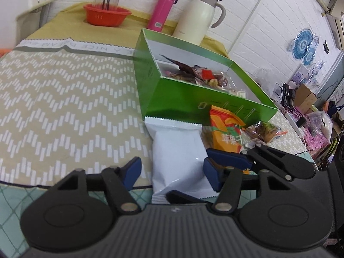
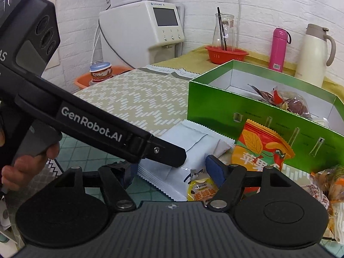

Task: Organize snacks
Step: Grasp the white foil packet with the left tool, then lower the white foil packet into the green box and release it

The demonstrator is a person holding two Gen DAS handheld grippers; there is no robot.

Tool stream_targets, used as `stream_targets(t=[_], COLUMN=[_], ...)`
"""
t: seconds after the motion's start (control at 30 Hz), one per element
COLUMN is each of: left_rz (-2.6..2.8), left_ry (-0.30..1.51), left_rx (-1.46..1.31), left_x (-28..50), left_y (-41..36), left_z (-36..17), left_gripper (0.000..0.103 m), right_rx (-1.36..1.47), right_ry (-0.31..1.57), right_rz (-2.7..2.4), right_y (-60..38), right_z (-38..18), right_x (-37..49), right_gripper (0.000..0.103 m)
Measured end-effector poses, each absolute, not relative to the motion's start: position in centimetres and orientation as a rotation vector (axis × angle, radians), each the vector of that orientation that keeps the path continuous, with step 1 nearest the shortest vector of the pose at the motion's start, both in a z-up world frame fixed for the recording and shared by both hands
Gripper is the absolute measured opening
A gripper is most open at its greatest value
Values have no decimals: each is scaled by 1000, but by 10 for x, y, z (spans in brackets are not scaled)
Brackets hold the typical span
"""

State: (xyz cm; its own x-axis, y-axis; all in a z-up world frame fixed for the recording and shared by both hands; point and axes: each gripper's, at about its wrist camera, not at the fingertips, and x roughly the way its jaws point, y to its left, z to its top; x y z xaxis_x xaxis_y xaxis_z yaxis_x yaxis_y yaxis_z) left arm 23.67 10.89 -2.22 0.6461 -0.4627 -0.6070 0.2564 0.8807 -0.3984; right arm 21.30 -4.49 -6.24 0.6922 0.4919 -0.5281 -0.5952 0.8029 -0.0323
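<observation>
1. Your left gripper (image 1: 172, 169) is open. Its jaws straddle the white packet (image 1: 178, 150); the left pad stands clear of it and the right pad is at its edge.
2. The step looks like picking up that packet. It lies flat, straight ahead of the left fingers, its far end touching the green box (image 1: 182, 94).
3. Next, close squarely on the packet's sides. It looks soft and slick, so grip it mid-body.
4. Your right gripper (image 2: 171, 172) is also open and holds nothing. It sits just right of the left one, over a small yellow packet (image 2: 202, 191).
5. An orange packet (image 1: 225, 129) leans on the box wall, ahead and to the right.
6. The box already holds snacks (image 1: 193, 73); lift over its near wall.
</observation>
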Motion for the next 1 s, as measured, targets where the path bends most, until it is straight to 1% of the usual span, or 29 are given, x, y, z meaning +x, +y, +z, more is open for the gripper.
stream_targets(t=[0.03,0.07,0.1,0.17,0.23,0.27,0.43,0.57,0.77,0.87,1.0], left_rz=[-417,-403,-390,-376,-366,-359,-343,-344,-351,-347,-350], left_ry=[766,754,754,755,744,735,650,583,541,527,530], left_rx=[-277,-262,-259,-264,-258,-254,-218,-204,-210,-194,-214], left_x=[236,234,233,229,222,217,193,190,216,236,265], left_y=[107,105,103,103,103,103,103,101,90,83,76], left_z=[-22,-22,-21,-18,-13,-11,16,36,52,55,55], left_gripper=[43,43,42,40,40,40,39,39,39,39,38], right_rx=[-196,-191,-193,-202,-214,-216,-203,-197,-175,-153,-145], right_ry=[526,521,522,516,500,493,421,346,309,307,314], right_rz=[596,582,581,581,583,588,610,601,572,563,538], right_y=[-44,-44,-44,-43,-43,-43,-46,-50,-61,-66,-69], right_z=[-62,-62,-62,-61,-58,-57,-38,-22,-8,-4,-1], right_x=[215,215,215,211,204,200,183,179,200,217,243], right_gripper=[96,86,85,77,73,68,66,64,60,53,52])
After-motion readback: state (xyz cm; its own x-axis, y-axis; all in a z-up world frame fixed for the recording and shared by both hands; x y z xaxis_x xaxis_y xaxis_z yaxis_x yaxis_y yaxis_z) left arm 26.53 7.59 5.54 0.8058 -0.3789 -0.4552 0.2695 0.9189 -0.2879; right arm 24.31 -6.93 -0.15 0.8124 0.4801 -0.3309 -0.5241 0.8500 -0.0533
